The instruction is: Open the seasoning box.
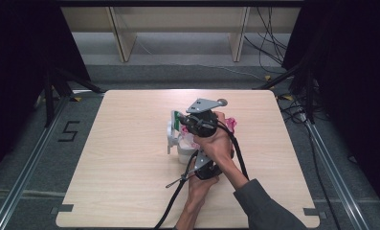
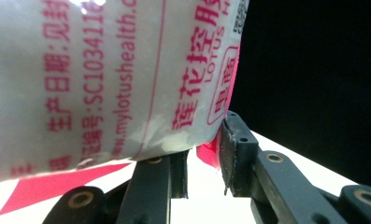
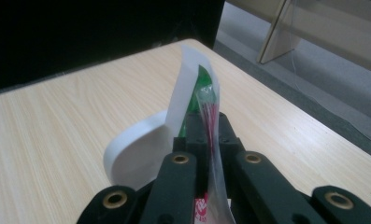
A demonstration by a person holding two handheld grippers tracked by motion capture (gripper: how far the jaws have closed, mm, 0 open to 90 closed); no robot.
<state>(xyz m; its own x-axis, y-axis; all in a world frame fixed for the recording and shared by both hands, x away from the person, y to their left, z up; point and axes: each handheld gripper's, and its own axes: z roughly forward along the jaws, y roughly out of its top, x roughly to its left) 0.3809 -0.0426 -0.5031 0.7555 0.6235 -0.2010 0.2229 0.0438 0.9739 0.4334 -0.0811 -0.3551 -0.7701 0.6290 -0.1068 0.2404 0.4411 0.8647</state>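
A white sachet [image 2: 103,79] with red print and a green patch hangs above a white cup [image 3: 136,151] in the middle of the wooden table [image 1: 120,191]. My right gripper [image 3: 206,133], the upper one under its grey plate in the high view, is shut on the sachet's thin top edge [image 3: 199,88]. From below, my left gripper [image 2: 205,161] reaches up and its jaws close on the sachet's lower corner. In the high view the sachet [image 1: 178,120] shows green and white beside the right gripper [image 1: 185,122], with the left gripper [image 1: 195,155] partly hidden by the hands.
The cup [image 1: 184,152] stands just below the two grippers. Black cables trail from the grippers toward the table's near edge. Bare tabletop lies on all sides. Beyond the far edge are the floor, wooden furniture legs [image 1: 123,43] and loose cables.
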